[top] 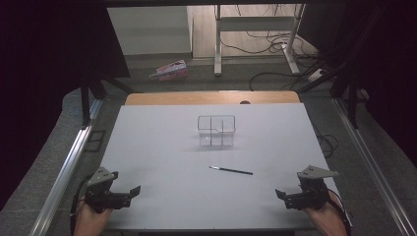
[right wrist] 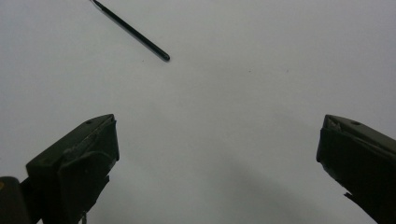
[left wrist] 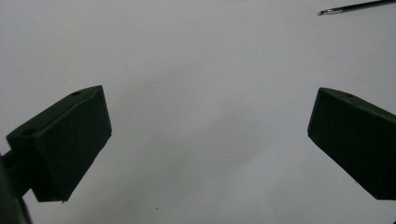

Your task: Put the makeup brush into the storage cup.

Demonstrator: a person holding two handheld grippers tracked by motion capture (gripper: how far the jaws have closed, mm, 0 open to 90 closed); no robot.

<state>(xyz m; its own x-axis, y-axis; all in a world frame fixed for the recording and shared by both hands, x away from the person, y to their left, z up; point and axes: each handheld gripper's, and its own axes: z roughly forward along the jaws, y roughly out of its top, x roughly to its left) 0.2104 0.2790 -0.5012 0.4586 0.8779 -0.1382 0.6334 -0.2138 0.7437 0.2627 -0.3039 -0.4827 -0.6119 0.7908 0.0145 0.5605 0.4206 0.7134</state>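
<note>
The thin black brush-like stick (top: 231, 170) lies flat on the white table (top: 157, 147), its long axis nearly left-to-right, in front of the clear plastic divided organiser (top: 216, 131). Both grippers rest at the near edge with jaws spread and empty — the right gripper (top: 287, 194) looks somewhat nearer to it than the left gripper (top: 129, 192).

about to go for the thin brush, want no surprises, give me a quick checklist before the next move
1. Right gripper jaws open: ok.
2. Left gripper jaws open, holding nothing: ok.
3. Brush lies flat on the table, apart from other things: ok.
4. Path from right gripper to brush free: ok.
5. Clear organizer upright beyond the brush: ok.
6. Organizer compartments empty: cannot tell.
</note>
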